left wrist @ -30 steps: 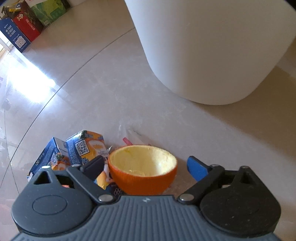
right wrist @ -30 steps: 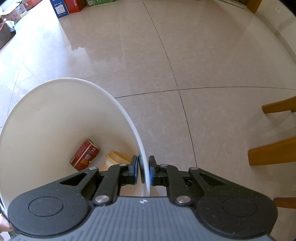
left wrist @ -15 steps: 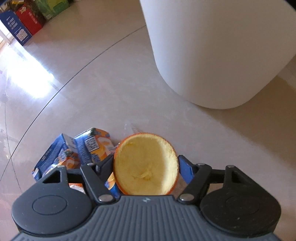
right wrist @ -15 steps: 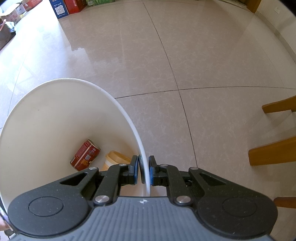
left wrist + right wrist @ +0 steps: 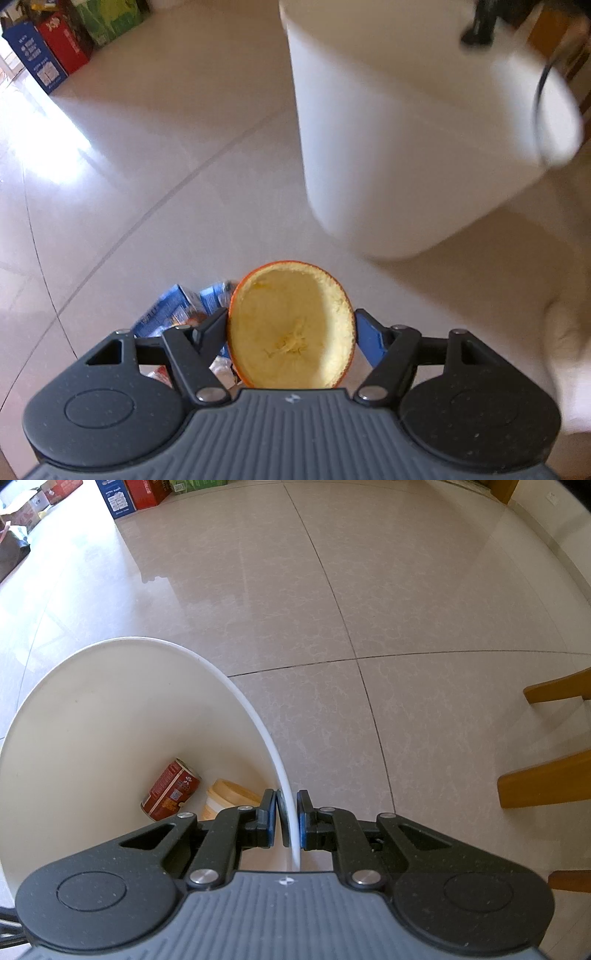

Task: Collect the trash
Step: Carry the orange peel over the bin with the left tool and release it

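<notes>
Jaws: left gripper [image 5: 291, 332] clamping hollow orange peel half [image 5: 291, 328]; right gripper [image 5: 287, 821] pinching white plastic bin's rim [image 5: 258, 716]
Handling: peel being light, soft; gripping opposite sides
Bin: sitting at one o'clock

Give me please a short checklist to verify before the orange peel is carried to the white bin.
1. Left hand-held gripper clamps the orange peel half: ok.
2. Right hand-held gripper pinches the white bin at its rim: ok.
3. Bin has free room; only a red can and a cup lie at the bottom: ok.
4. Bin opening reachable from the left side: cannot tell, only its outer wall shows.
5. All trash collected: not ok, blue cartons remain on the floor.
</notes>
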The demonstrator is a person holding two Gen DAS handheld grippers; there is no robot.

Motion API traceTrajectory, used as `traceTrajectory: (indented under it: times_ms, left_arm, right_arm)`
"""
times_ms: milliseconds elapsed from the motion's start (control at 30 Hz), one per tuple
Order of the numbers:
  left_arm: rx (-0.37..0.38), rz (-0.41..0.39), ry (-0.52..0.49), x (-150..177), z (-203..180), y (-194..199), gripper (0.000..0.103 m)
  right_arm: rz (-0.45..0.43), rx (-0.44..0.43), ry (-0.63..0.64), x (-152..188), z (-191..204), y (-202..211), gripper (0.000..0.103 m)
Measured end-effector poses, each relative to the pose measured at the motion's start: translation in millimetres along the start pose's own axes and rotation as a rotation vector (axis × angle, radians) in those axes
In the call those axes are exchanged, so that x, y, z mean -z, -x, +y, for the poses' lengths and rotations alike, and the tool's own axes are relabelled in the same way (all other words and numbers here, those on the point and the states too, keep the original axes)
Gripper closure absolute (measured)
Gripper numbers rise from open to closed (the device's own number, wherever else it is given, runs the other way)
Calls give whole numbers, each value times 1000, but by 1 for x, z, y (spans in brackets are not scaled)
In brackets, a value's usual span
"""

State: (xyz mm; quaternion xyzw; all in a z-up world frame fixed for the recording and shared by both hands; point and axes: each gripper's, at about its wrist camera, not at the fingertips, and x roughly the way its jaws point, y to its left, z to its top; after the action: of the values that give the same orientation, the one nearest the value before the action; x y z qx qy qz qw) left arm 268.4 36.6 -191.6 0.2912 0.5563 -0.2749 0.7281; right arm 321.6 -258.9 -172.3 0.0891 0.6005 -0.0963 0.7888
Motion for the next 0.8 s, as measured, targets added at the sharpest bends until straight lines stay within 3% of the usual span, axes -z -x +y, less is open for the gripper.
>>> traceTrajectory:
  times_ms: [300,433,533,600,700,800]
  left_arm:
    - [108,-189,93,-82,-4,96,31]
    - [156,-249,96,-117,-26,100,31]
    - [202,-247,84,-131,-44,90,30]
    - [222,-218,78,-134,-56,82,22]
    - [224,-239,81,-131,-61,80,15]
    - [203,-251,101,-129,-55,83,14]
  right_arm:
    - [-2,-13,-13,-1,-4,0,89]
    - [-3,-16,-19,0,-6,-1,89]
    - [-5,-15,-16,0,-6,-1,89]
    - [-5,-19,-18,1,-6,-2,89]
    - [-6,-23,-17,2,-8,-1,89]
    - [-5,-20,-16,2,-8,-2,89]
